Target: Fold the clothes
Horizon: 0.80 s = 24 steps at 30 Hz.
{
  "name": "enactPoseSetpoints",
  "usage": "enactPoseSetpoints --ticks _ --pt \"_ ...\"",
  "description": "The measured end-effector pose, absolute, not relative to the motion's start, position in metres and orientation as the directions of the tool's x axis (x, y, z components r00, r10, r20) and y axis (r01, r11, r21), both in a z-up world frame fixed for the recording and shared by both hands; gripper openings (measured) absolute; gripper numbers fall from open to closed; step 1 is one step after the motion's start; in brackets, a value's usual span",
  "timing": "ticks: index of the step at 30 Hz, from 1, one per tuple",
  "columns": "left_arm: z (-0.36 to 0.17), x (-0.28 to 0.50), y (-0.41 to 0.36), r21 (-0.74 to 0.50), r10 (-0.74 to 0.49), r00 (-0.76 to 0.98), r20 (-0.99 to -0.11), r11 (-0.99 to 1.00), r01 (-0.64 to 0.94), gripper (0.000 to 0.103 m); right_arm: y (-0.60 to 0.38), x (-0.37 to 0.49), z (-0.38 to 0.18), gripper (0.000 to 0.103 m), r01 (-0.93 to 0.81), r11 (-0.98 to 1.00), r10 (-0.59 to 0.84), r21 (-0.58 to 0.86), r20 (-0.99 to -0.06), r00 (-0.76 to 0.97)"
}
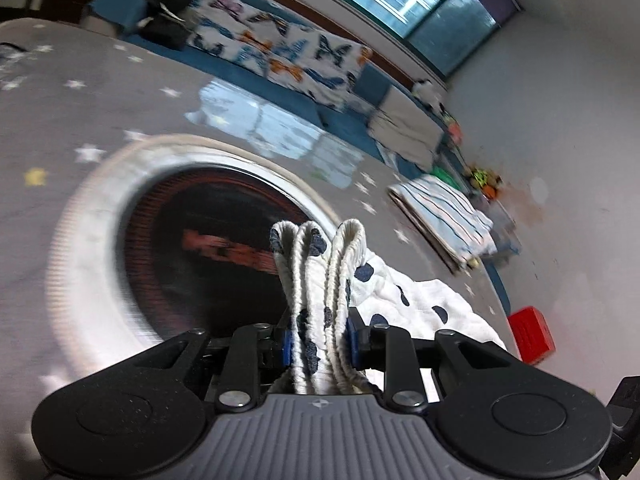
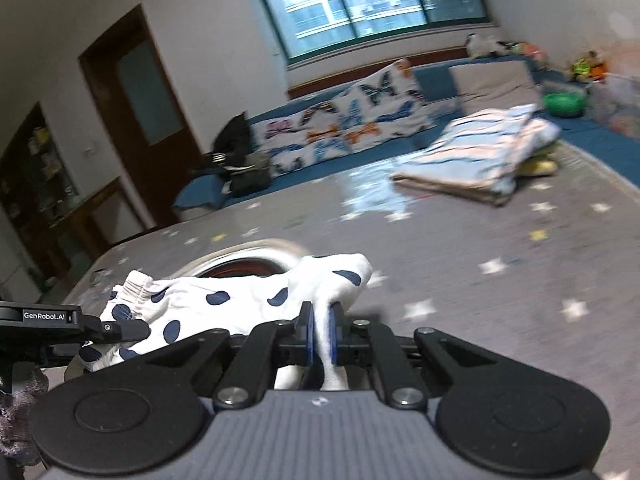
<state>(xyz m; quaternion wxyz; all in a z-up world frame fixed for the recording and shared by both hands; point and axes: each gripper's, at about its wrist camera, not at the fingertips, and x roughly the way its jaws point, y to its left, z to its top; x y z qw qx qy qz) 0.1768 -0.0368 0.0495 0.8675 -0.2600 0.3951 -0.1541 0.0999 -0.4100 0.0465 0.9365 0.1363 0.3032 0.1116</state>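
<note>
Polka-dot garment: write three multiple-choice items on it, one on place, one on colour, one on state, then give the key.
1. Where is the striped folded pile?
A. Beyond the garment on the grey starred bed cover
B. In the left gripper
C. On the windowsill

2. The polka-dot garment is:
A. Red with stripes
B. White with navy dots
C. Plain green

3. The right gripper is:
A. Open, empty
B. Shut on the garment
C. Out of view

Key: 1 A, it lies farther back; 2 B, dots show in both views; 3 B, cloth is pinched between its pads.
</note>
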Motion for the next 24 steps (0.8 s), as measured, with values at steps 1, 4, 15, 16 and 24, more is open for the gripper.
enactPoseSetpoints --ticks 1,4,15,16,24 --pt "0.049 0.182 -0.046 -0.575 -0.482 0.631 -0.608 0.815 0.070 0.027 -0.418 0.102 0.046 0.007 -0.112 0.942 0.277 0.317 -0.542 0.793" --pt "0.044 0.195 -0.075 -0.572 -0.504 0.605 -0.616 0.814 0.096 0.027 -0.442 0.106 0.042 0.007 -0.074 0.949 0.241 0.307 -0.552 0.798" --pt "0.027 0.227 -0.139 -0.521 -0.514 0.557 -0.652 0.838 0.164 0.027 -0.495 0.120 0.019 0.007 0.049 0.960 0.130 0.275 -0.594 0.794" --pt "0.026 0.228 -0.142 -0.513 -0.512 0.553 -0.657 0.841 0.169 0.027 -0.498 0.121 0.016 0.007 0.058 0.961 0.122 0.272 -0.600 0.791" --pt "0.021 0.235 -0.151 -0.456 -0.479 0.532 -0.698 0.871 0.186 0.037 -0.504 0.125 0.016 0.024 0.050 0.972 0.105 0.231 -0.613 0.783"
